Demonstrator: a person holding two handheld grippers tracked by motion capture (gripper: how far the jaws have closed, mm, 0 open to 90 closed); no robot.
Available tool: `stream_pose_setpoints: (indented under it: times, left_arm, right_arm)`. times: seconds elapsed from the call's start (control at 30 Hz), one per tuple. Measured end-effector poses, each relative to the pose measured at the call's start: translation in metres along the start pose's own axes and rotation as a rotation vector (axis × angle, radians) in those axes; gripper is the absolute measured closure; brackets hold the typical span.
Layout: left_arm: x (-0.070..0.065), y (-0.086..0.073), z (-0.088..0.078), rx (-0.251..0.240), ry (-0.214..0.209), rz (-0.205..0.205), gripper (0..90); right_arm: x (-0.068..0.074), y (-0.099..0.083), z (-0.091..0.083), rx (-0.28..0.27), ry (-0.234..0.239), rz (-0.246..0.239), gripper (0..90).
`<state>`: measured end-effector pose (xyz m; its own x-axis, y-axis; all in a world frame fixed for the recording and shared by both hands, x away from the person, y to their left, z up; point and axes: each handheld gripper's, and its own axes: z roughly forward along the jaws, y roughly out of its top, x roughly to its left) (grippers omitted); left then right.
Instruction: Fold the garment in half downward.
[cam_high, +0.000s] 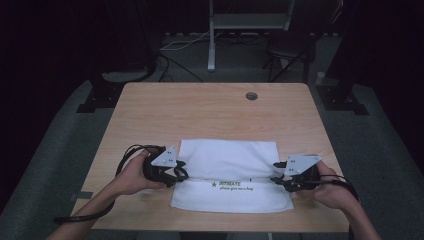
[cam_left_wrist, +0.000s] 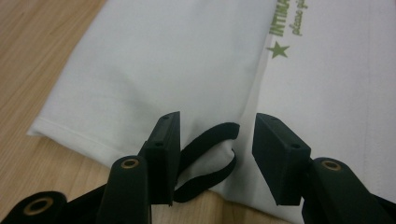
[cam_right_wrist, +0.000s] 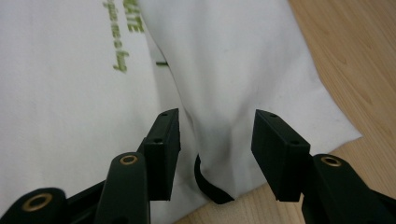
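White cloth bag (cam_high: 227, 175) flat at lower centre of the wooden table (cam_high: 210, 107), folded across the middle. Left gripper (cam_high: 181, 170) at the bag's left edge, right gripper (cam_high: 278, 172) at its right edge, forearms entering from the bottom corners. Both sets of jaws parted, clamping nothing. Black strap (cam_left_wrist: 210, 161) partly hidden behind a jaw; green lettering (cam_high: 232, 186) too small to read.
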<state>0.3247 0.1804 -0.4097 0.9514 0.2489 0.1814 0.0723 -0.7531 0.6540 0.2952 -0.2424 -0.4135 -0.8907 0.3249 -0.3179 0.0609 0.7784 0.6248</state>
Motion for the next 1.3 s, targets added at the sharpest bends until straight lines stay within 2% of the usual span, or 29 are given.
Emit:
stream_pose_setpoints:
  times: [0.13,0.2,0.33,0.37,0.43,0.53,0.63,0.77,0.9,1.0,1.17,1.3]
  left_arm:
    - [0.002,0.000,0.002,-0.025,0.008,-0.028,57.7]
    - [0.002,-0.001,0.004,-0.023,-0.005,-0.050,63.8]
    - [0.003,-0.003,0.007,-0.011,-0.026,-0.091,76.2]
    - [0.004,-0.003,0.007,-0.012,-0.037,-0.125,79.4]
    - [0.005,-0.003,0.008,-0.003,-0.046,-0.136,84.3]
    - [0.002,-0.001,0.007,0.014,-0.044,-0.131,86.6]
    - [-0.001,0.000,0.002,-0.012,-0.038,-0.141,87.1]
    - [-0.009,0.000,-0.007,-0.037,-0.042,-0.127,87.2]
    - [-0.020,0.000,-0.016,-0.039,-0.072,-0.105,87.1]
    - [-0.024,-0.002,-0.019,-0.047,-0.084,-0.106,87.0]
    - [-0.032,-0.005,-0.022,-0.026,-0.104,-0.098,86.5]
    - [-0.038,-0.007,-0.020,-0.003,-0.107,-0.098,86.1]
  right_arm:
    - [0.001,-0.003,0.009,-0.004,-0.024,0.018,53.1]
    - [0.002,-0.003,0.013,-0.003,-0.028,0.025,55.3]
    - [0.003,-0.003,0.016,0.021,-0.017,0.062,67.4]
    - [0.003,-0.003,0.017,0.020,-0.013,0.068,70.5]
    - [0.002,-0.002,0.017,0.023,-0.003,0.079,75.9]
    - [0.003,-0.002,0.016,0.033,0.012,0.071,80.6]
    - [0.004,0.000,0.012,0.026,0.023,0.068,81.8]
    - [0.009,0.002,0.005,0.000,0.039,0.066,82.1]
    - [0.016,0.003,-0.003,-0.013,0.061,0.056,82.0]
    - [0.023,0.004,-0.008,-0.017,0.083,0.041,82.0]
    - [0.034,0.005,-0.016,-0.012,0.130,0.019,81.6]
    - [0.040,0.005,-0.019,0.009,0.142,0.004,80.8]
